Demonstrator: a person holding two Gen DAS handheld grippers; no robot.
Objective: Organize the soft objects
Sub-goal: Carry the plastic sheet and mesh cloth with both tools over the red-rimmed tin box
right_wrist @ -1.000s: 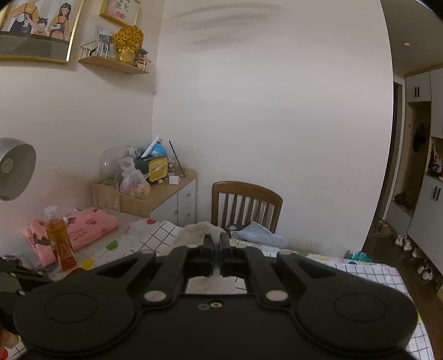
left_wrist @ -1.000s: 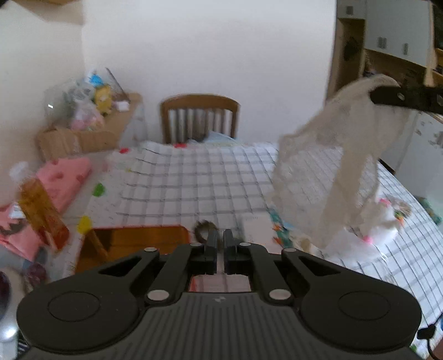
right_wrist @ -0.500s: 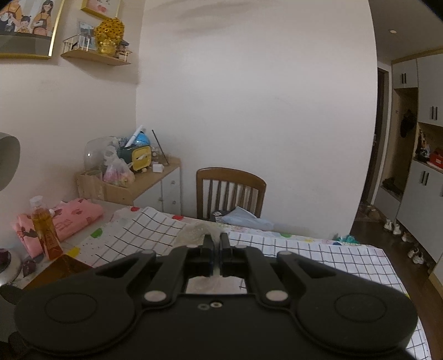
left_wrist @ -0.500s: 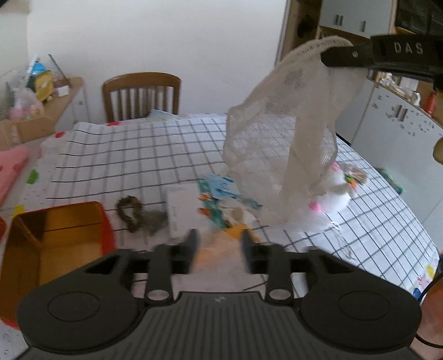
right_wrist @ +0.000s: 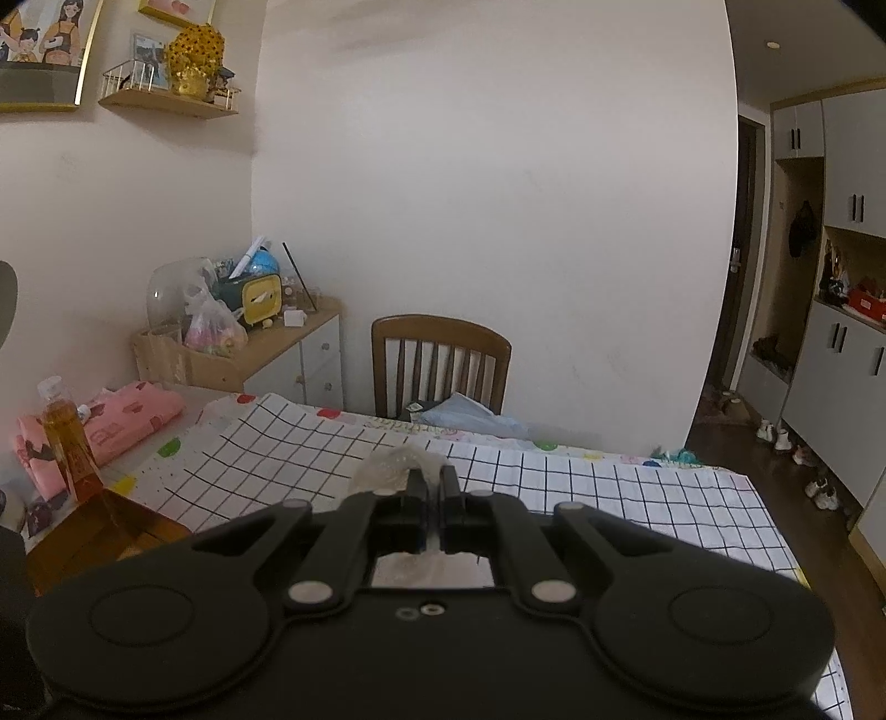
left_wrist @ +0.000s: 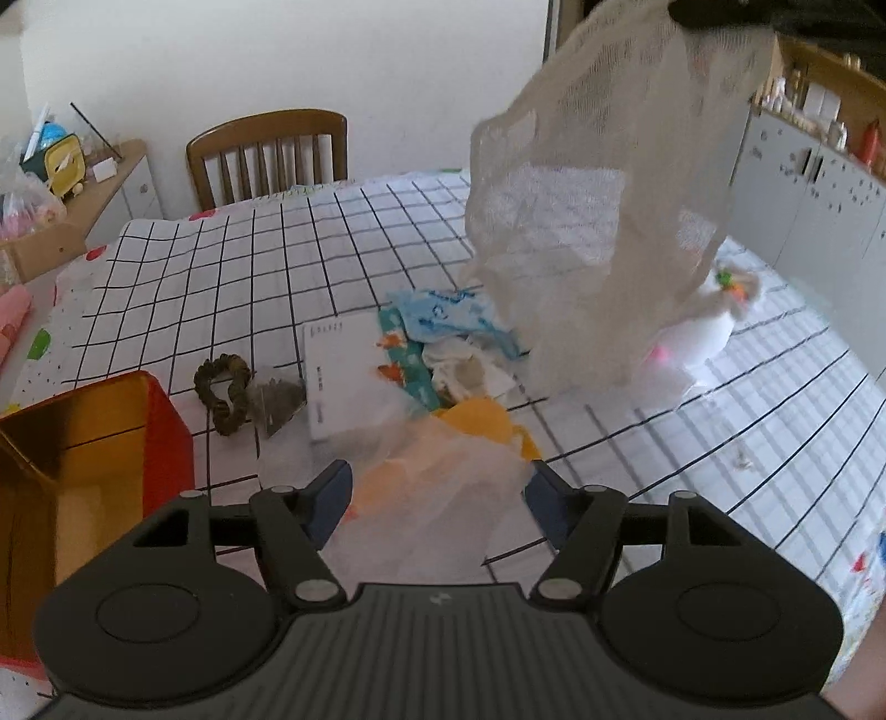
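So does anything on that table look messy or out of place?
Yes. A jumble of soft things lies heaped mid-table on the checked tablecloth, not in the red box. A cream mesh bag dangles above it, pinched by the right gripper. Nothing looks spilled or damaged.

1. My left gripper point(left_wrist: 437, 498) has its jaws spread wide, low over a blurred white and orange cloth point(left_wrist: 443, 471).
2. A cream mesh bag point(left_wrist: 598, 221) hangs at the upper right, pinched by the right gripper point(left_wrist: 720, 14).
3. A red box point(left_wrist: 160, 421) sits near left, on the checked tablecloth point(left_wrist: 221, 266).
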